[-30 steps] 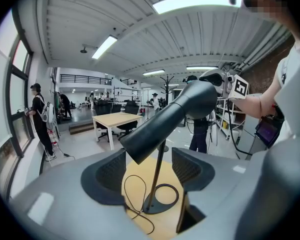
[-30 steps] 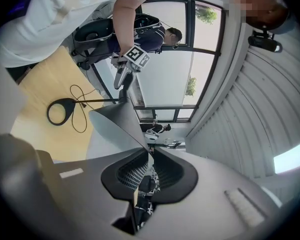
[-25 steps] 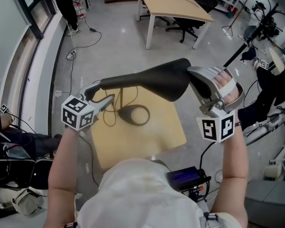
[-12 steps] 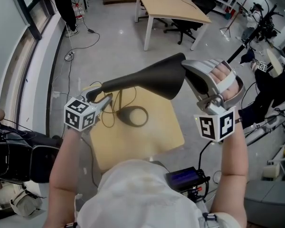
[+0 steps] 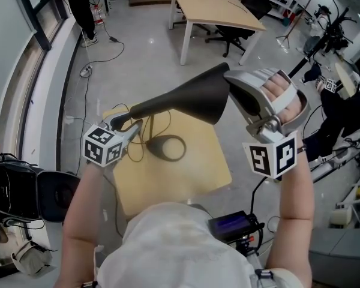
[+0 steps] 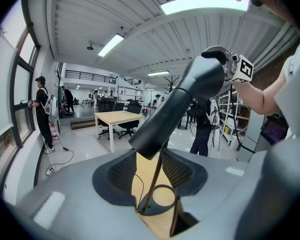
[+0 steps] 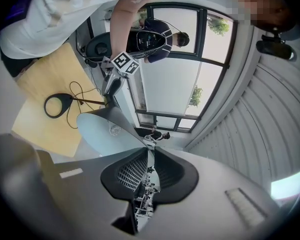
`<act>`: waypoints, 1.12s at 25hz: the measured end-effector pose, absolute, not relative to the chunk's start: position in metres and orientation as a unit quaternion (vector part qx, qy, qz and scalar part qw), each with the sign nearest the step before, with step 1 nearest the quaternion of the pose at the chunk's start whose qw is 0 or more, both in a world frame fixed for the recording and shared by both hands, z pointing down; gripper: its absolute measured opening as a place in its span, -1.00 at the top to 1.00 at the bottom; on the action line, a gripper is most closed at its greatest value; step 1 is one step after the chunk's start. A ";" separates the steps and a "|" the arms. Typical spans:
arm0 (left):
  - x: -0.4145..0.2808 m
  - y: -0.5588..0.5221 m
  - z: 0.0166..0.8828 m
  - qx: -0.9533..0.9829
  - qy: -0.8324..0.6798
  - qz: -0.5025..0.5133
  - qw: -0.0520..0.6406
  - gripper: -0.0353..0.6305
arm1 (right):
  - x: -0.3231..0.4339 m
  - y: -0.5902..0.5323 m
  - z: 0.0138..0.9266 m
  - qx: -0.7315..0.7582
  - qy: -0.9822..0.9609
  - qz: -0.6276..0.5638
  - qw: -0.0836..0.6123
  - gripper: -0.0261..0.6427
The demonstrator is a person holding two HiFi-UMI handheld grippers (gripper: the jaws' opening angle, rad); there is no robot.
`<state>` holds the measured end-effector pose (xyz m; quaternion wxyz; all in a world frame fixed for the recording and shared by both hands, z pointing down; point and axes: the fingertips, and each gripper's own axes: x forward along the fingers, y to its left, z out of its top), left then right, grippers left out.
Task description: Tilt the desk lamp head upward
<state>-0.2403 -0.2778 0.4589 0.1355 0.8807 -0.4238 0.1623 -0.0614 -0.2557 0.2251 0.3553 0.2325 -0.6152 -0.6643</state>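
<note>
A black desk lamp stands on a small wooden table [image 5: 198, 173], with its ring base [image 5: 168, 147] flat on the top. Its cone-shaped head [image 5: 192, 95] slants up to the right. My right gripper [image 5: 234, 92] is shut on the rim of that head; in the right gripper view the pale inside of the shade [image 7: 102, 134] runs into the narrow gap of the right gripper [image 7: 149, 171]. My left gripper [image 5: 127, 123] is at the narrow end of the head. In the left gripper view the thin stem [image 6: 152, 184] runs between the closing jaws of the left gripper [image 6: 150, 176], with a gap at the pads.
A larger wooden table [image 5: 219, 8] and an office chair [image 5: 228, 32] stand on the grey floor beyond. A person [image 5: 84, 5] stands at the far left by the windows. Stands and gear crowd the right side [image 5: 336, 35]. A cable [image 5: 141, 140] loops across the small table.
The lamp head's wide end has risen and shifted slightly left with my right gripper on it. The left gripper has stayed near the narrow end.
</note>
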 end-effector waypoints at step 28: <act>-0.245 -0.287 0.455 0.883 -0.416 0.169 0.135 0.39 | -0.100 -0.266 0.198 0.200 -0.591 -0.692 0.363 0.76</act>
